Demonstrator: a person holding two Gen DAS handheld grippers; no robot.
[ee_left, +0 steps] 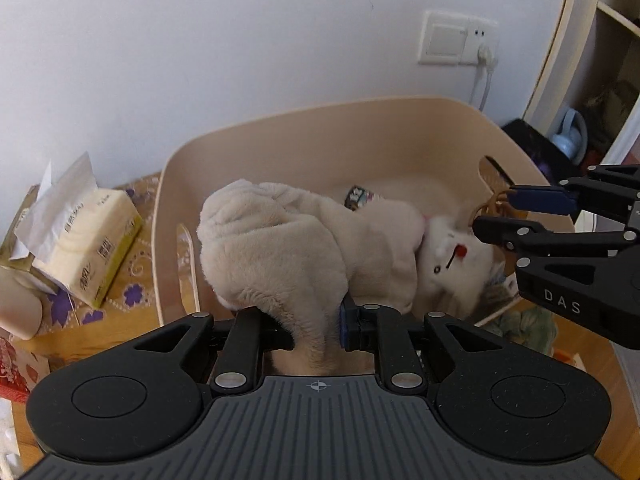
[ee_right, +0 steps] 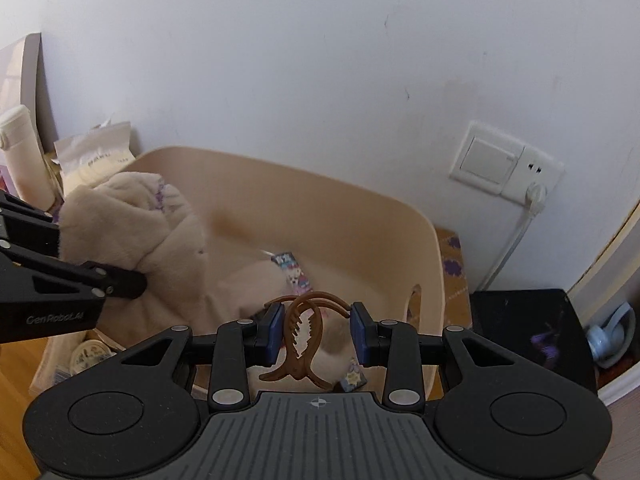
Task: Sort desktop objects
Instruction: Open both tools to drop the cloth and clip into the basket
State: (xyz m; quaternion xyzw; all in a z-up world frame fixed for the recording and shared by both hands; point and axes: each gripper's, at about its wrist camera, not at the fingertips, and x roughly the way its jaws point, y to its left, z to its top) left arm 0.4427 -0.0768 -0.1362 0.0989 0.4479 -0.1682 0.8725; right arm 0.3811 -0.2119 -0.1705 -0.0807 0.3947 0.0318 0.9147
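I see one beige plush toy, soft and bulky, with a white face bearing a red nose, lying over the near rim of the single cream basket and sagging into it. One brown hair claw, toothed and curved, hangs just above the basket's near right corner. Inside the basket, behind the plush, I count two small printed packets, and a third sits near the claw.

My left tool is clenched on a fold of the plush at the basket's near edge, pointing level into the basket. My right tool comes in from the basket's right side; its blue pads stand apart with the claw between them, touching the left pad; I cannot tell whether the right pad touches it too.

Left of the basket, on the patterned counter, stands one tissue pack and, beyond it, one cream flask.
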